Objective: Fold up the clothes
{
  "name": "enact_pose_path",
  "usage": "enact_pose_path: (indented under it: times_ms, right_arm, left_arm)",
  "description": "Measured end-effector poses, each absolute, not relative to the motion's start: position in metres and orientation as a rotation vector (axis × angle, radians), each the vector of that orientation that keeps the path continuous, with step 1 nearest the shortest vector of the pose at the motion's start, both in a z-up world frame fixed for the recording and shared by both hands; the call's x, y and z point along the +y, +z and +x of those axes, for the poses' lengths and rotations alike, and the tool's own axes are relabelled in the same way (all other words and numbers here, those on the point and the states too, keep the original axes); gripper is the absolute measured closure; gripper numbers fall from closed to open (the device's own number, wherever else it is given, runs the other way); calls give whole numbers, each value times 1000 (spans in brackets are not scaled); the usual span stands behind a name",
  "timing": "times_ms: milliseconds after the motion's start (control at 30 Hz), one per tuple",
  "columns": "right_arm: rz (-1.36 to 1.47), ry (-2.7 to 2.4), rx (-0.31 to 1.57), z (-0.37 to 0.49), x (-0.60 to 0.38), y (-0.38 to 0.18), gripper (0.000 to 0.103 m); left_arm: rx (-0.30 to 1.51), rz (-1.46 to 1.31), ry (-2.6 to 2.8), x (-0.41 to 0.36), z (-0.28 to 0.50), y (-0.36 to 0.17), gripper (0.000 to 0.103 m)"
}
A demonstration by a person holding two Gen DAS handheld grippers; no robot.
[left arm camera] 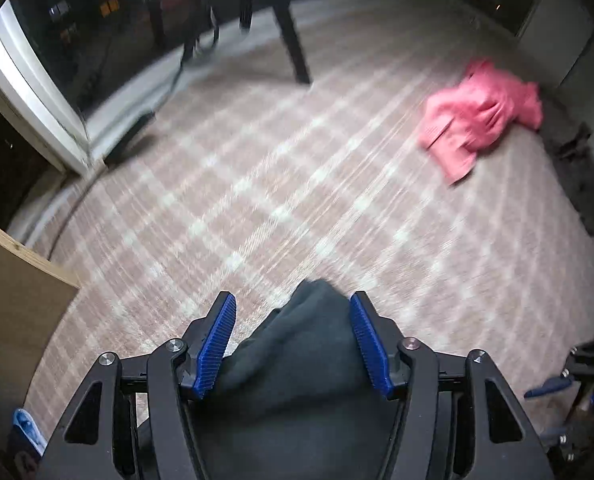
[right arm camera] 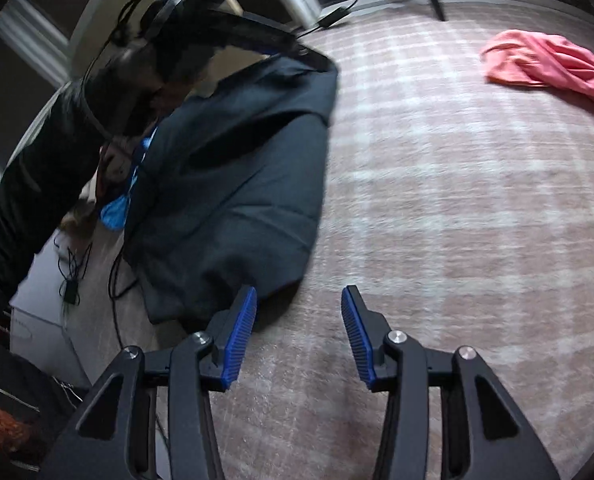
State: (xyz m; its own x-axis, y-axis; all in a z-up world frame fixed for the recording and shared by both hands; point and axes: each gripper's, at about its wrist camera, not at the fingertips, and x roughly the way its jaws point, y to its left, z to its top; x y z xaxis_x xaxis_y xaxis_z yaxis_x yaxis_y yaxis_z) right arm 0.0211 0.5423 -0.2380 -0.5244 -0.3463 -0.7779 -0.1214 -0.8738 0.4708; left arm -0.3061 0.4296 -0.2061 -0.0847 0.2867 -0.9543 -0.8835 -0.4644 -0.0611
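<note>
Dark garment (left arm camera: 305,344) between left tongs (left arm camera: 293,312).

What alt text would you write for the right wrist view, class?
The open right gripper hovers over a pink plaid rug, its left finger beside a dark garment hanging from the left gripper. A crumpled pink garment lies farther off.
</note>
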Motion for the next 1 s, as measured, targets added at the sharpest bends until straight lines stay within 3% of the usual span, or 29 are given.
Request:
enact_pose_path:
  times_ms: [33, 167, 267, 333, 633, 700, 900, 1000]
  right_arm:
    - [1453, -2517, -737, 18, 541, -240, 55]
    - [1428, -2465, -777, 1, 537, -249, 56]
    - [1420, -2436, -781, -6, 534, -252, 95]
    - [1422, -2427, -795, -5, 533, -253, 96]
    - [1487, -2365, -805, 2, 525, -259, 98]
    - [1517, -2365, -792, 4, 527, -252, 95]
    - [1453, -2467, -836, 18, 554, -211, 91]
    - [1365, -2542, -797, -2, 560, -190, 91]
  left_arm:
    - [695, -1319, 1670, 430, -307, -209, 64]
    - [702, -1317, 1612, 432, -304, -210, 78]
    - [735, -1296, 1585, 433, -300, -208, 86]
    - [725, -1285, 1581, 431, -300, -205, 92]
    - [706, -1259, 1658, 426, -324, -202, 97]
    - [712, -1258, 1703, 426, -333, -199, 98]
    - [638, -1173, 1834, 386, -343, -144, 96]
    - [588, -1119, 1847, 354, -324, -117, 90]
